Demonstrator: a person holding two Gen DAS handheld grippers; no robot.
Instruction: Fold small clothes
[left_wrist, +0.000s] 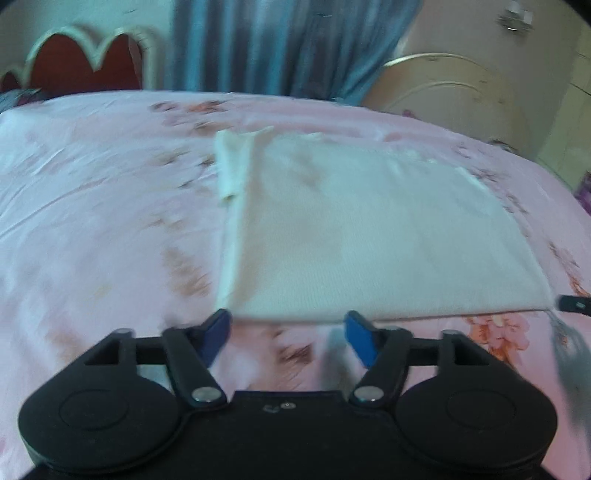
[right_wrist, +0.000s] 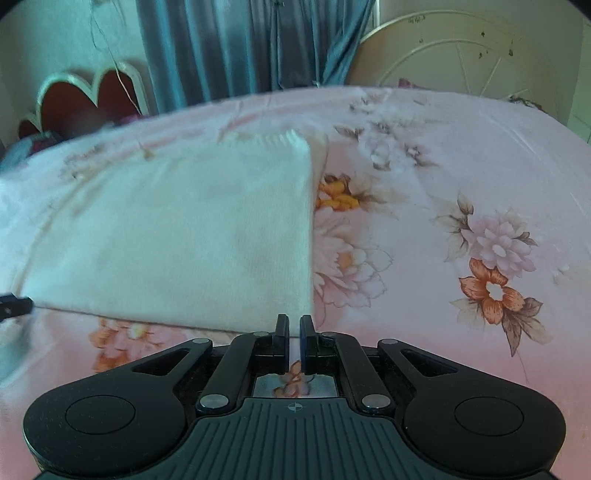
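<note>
bed (left_wrist: 92, 206) w/ pink floral sheet fills most of both views. blue curtain (left_wrist: 280, 44) top center behind it, red scalloped headboard (left_wrist: 77, 62) upper left, round cream metal frame (right_wrist: 461, 55) upper right. white knit garment (left_wrist: 369, 229) lies flat on the bed, folded to a rectangle: center-right of left wrist view, center-left in right wrist view (right_wrist: 177, 232), ribbed hem at its far edge, folded strip along its left side in left view. left claw (left_wrist: 288, 332) bottom center, blue pads spread wide, nothing between them, tips just short of garment's near edge. right claw (right_wrist: 294, 325) bottom center, fingers nearly together w/ thin gap, nothing gripped, tips just by garment's near right corner. left view blurry.
</note>
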